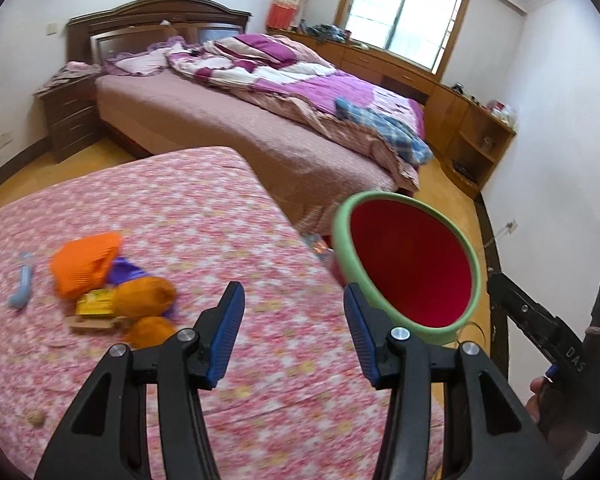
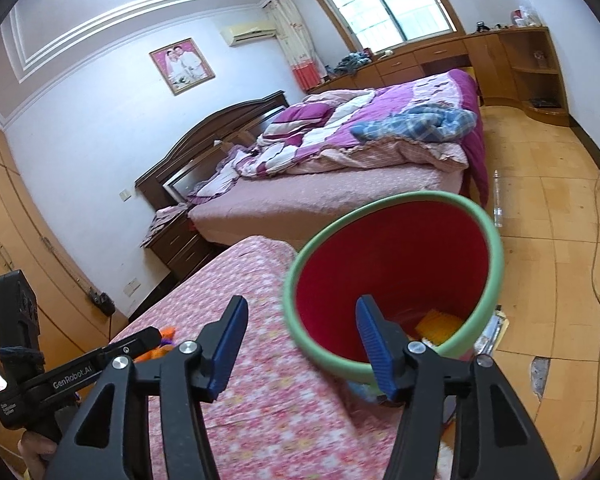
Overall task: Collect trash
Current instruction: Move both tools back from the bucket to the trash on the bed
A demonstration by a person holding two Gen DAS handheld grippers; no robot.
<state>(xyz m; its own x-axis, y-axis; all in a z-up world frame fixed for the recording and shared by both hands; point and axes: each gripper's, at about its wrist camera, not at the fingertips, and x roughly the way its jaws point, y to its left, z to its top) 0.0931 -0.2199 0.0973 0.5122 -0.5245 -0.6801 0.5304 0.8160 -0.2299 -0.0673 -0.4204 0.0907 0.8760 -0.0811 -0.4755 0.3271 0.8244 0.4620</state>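
A red bin with a green rim [image 1: 410, 264] stands off the right edge of a table with a pink flowered cloth [image 1: 204, 216]; it also shows in the right wrist view [image 2: 396, 264], with yellow trash [image 2: 436, 326] at its bottom. A pile of trash lies on the cloth at the left: orange crumpled wrapper [image 1: 86, 262], orange peels [image 1: 144, 296], a yellow packet [image 1: 96, 304], purple scrap. A nut [image 1: 34, 417] lies near the front. My left gripper [image 1: 294, 332] is open and empty over the cloth. My right gripper [image 2: 300, 344] is open and empty, one finger over the bin's mouth.
A blue tool [image 1: 23, 280] lies left of the pile. A bed with purple quilt [image 1: 284, 92] stands behind the table, a nightstand [image 1: 70, 114] to its left, wooden cabinets [image 1: 460, 108] along the far wall. A clear bottle [image 2: 497, 200] and cables [image 2: 598, 208] are on the floor.
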